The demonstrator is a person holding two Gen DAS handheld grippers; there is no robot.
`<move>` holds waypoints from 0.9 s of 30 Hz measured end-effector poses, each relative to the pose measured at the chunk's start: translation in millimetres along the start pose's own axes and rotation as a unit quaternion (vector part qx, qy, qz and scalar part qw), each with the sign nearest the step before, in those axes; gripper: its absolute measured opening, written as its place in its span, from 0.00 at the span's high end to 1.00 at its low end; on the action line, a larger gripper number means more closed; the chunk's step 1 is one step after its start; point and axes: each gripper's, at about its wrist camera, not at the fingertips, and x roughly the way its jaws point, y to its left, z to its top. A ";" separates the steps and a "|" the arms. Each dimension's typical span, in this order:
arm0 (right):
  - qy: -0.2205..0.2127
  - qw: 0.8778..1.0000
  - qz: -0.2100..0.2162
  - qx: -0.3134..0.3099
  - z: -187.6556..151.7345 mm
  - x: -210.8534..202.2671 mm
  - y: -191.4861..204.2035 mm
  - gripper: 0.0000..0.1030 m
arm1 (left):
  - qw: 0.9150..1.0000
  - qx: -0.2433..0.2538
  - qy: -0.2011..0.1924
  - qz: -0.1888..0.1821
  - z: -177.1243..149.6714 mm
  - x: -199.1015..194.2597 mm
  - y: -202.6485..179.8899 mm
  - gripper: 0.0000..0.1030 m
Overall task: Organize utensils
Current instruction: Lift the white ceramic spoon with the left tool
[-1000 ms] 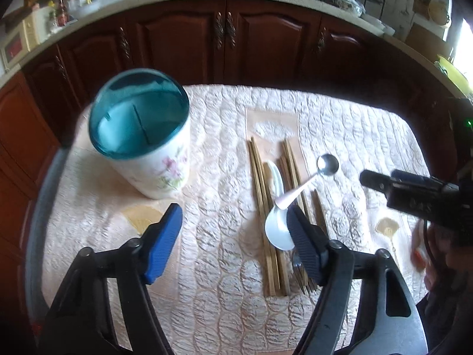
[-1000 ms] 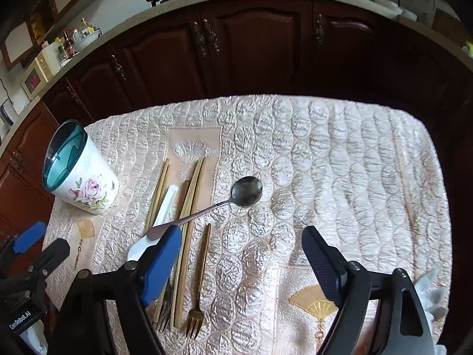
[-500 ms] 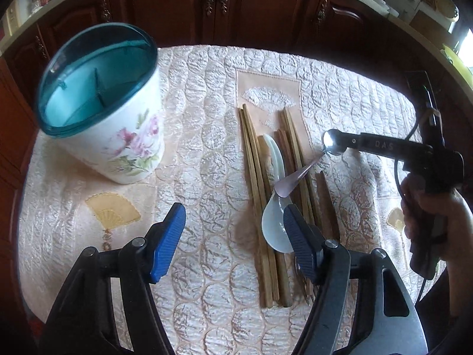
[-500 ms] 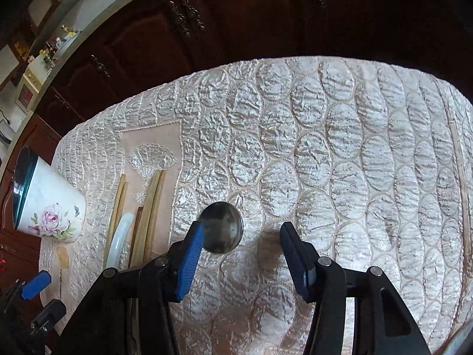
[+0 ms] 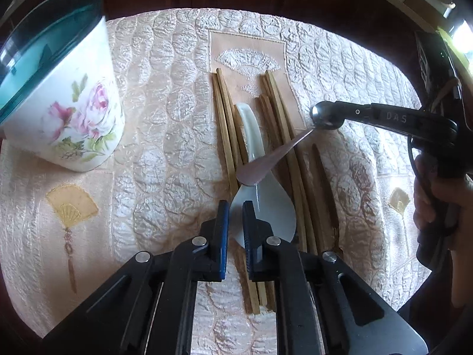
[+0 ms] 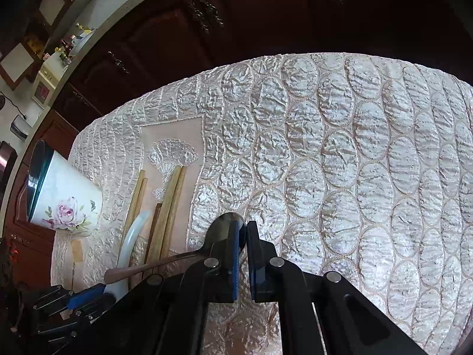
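My left gripper [image 5: 235,207] is shut on the rim of the white ceramic spoon's [image 5: 260,204] bowl, which lies among several wooden chopsticks [image 5: 224,124] on the quilted cloth. My right gripper [image 6: 246,230] is shut on the bowl of the metal spoon [image 6: 224,230]. The metal spoon [image 5: 325,117] slants down with its handle end over the ceramic spoon. The floral utensil holder [image 5: 59,94] with a teal rim stands at the left. A fork [image 5: 322,177] lies right of the chopsticks.
The quilted tablecloth [image 6: 340,162] covers a round table. Dark wooden cabinets [image 6: 236,14] stand behind it. A hand [image 5: 437,201] holds the right gripper at the table's right side.
Both grippers have closed: the left one on the ceramic spoon's bowl, the right one on the metal spoon's bowl. The left gripper has moved forward and down toward the utensils.
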 end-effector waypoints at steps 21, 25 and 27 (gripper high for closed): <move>-0.001 0.998 -0.065 -0.005 -8.0 -34.3 -44.1 0.97 | 0.999 -0.034 -0.007 -0.033 -1.1 -14.2 16.1 0.64; 0.004 0.998 -0.061 0.002 -10.9 -40.1 -49.6 0.98 | 0.999 -0.022 0.009 -0.039 4.0 5.0 5.6 0.91; 0.019 0.997 -0.067 0.019 -13.2 -43.5 -51.7 0.98 | 0.999 -0.020 -0.004 -0.047 1.7 -2.0 4.8 0.94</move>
